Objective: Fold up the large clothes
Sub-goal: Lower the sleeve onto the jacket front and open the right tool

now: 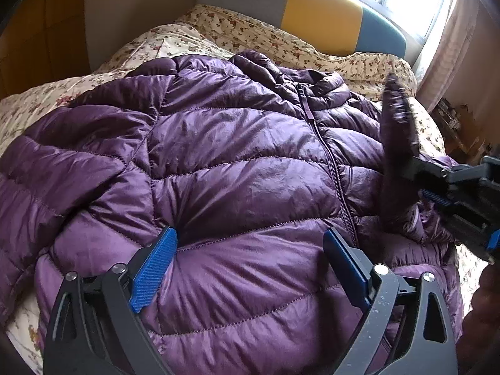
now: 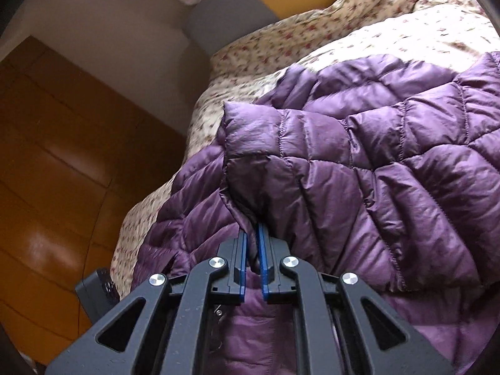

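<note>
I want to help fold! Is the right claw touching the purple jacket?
Touching. The right wrist view shows the right claw pinching a fold of the purple jacket between its blue pads.

a purple quilted puffer jacket (image 1: 237,162) lies front up and spread wide, its shiny fabric creased, its zip (image 1: 331,159) closed up to the collar at the far end from the left jaws. the lower front panel bulges between and under those wide-set jaws, the zip running just inside the right one. a sleeve (image 2: 312,168) is lifted off the body, a pinch of its fabric caught between the nearly closed right jaws, its cuff end beyond them.
</note>
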Tool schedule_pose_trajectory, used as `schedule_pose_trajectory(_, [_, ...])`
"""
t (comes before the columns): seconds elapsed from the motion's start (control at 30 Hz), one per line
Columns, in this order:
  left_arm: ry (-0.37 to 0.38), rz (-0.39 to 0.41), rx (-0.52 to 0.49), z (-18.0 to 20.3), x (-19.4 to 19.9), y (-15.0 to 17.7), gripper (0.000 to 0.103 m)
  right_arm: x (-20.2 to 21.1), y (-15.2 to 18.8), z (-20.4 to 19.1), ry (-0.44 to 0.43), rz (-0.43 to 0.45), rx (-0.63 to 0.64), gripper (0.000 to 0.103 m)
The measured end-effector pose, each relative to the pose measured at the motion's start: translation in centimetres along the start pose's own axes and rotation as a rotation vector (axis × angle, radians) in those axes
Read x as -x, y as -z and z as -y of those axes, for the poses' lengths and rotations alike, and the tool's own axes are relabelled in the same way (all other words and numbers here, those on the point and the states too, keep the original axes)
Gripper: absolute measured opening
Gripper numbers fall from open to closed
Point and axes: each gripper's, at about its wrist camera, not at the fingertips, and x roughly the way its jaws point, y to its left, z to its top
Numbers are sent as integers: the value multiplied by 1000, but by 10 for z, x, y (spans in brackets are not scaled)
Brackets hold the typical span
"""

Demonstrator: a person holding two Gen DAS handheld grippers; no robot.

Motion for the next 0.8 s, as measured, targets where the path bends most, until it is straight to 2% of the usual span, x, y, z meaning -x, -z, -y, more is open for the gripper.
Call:
schedule_pose_trajectory(0.03, [-2, 1, 7, -1, 2, 0, 86, -3, 3, -1, -12, -10, -2, 17])
schedule_pose_trajectory(0.17, [31, -4, 32, -6, 8, 1, 82, -6, 7, -4, -23, -13, 2, 22])
schedule_pose_trajectory(0.2, [39, -7, 31, -6, 10, 1, 78, -3, 8, -3, -25, -8, 0, 33])
schedule_pose_trajectory(0.23, [58, -8, 30, -5, 12, 1, 78, 0, 10, -3, -22, 1, 3, 40])
schedule_pose_trajectory(0.3, [90, 1, 36, -5, 17, 1, 73, 5, 10, -3, -23, 8, 6, 40])
schedule_pose_trajectory(0.5, [193, 0, 40, 12, 23, -5, 73, 40, 11, 7, 21, 71, 16, 45])
schedule_pose_trajectory(0.67, [238, -40, 35, 35, 7, -20, 73, 88, 7, 28, 138, 176, 18, 48])
schedule_pose_trajectory(0.73, [248, -61, 32, 41, -1, -24, 65, 110, 3, 43, 193, 228, 1, 50])
schedule_pose_trajectory(0.8, [250, -73, 26, 49, -8, -27, 65, 128, 0, 57, 231, 271, -21, 51])
